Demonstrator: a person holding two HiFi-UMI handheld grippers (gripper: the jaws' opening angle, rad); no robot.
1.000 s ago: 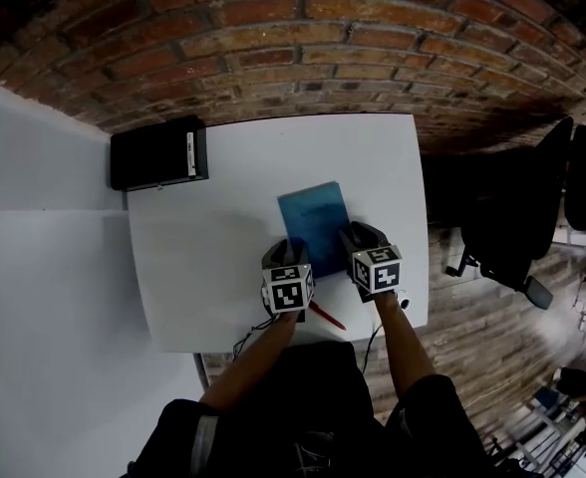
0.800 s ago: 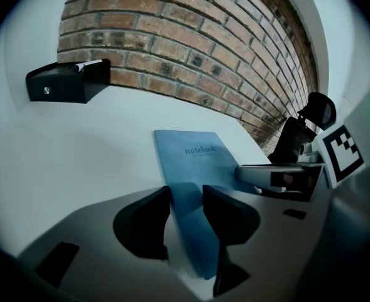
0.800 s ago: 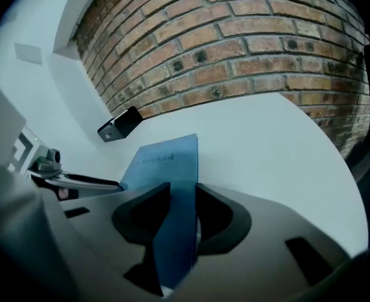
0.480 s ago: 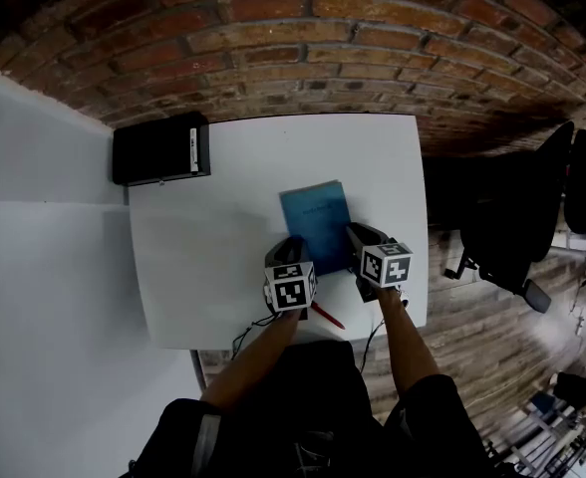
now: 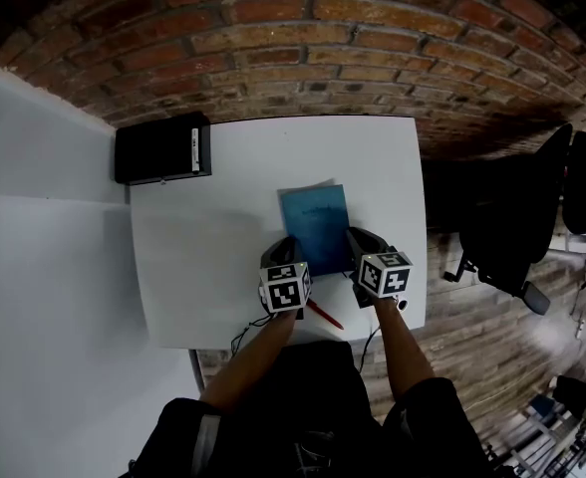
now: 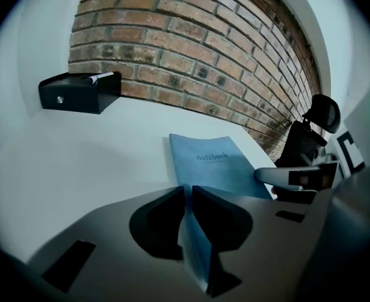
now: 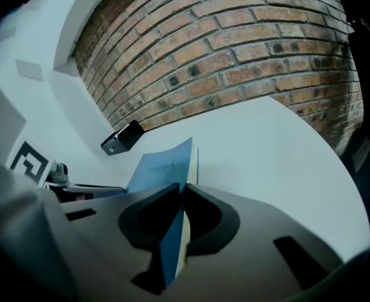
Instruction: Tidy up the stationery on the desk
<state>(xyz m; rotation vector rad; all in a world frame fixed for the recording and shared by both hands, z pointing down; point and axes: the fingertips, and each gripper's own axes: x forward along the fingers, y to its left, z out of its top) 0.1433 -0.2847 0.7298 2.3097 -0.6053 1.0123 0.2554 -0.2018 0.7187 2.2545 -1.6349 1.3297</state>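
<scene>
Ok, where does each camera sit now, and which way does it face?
Head view: on the person's head, looking steeply down at the desk; both forearms, left tool and right tool show.
Left gripper view: on the left tool, facing the brick wall; its jaws, just closing, pinch the notebook.
Right gripper view: on the right tool, facing the same wall; jaws likewise just closing on the notebook.
All three share notebook and black box.

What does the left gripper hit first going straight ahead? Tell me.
The left gripper, whose jaws have just been closing on the blue notebook, aims downward: likely the white desk beneath it first.
</scene>
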